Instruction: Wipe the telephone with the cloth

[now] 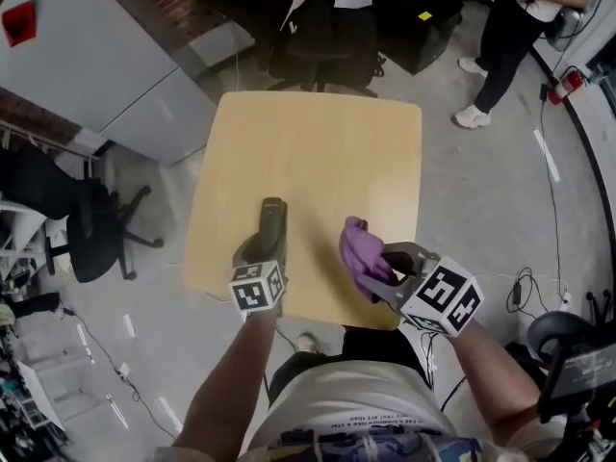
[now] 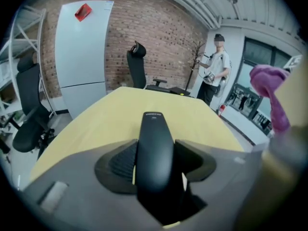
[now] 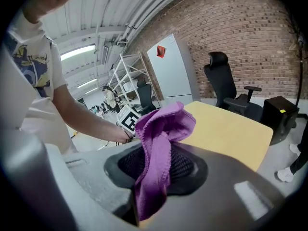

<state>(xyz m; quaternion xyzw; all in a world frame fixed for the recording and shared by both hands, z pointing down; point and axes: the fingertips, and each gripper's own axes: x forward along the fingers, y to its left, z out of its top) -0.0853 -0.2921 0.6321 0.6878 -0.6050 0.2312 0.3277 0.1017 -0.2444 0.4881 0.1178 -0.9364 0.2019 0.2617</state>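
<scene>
Head view: left tongs (image 1: pixel 267 247) hide telephone (image 1: pixel 273 217) base.

The telephone (image 2: pixel 155 134) is a slim, glossy black handset, gripped at its near end between the 2 jaws of the left gripper (image 2: pixel 155 160), its long body pointing away over the near part of the pale wooden table (image 1: pixel 318 142). The cloth (image 3: pixel 161 124) is purple and crumpled, pinched in the right gripper (image 3: pixel 161 170), with 1 bunched end standing above the jaws, just right of the handset.
</scene>
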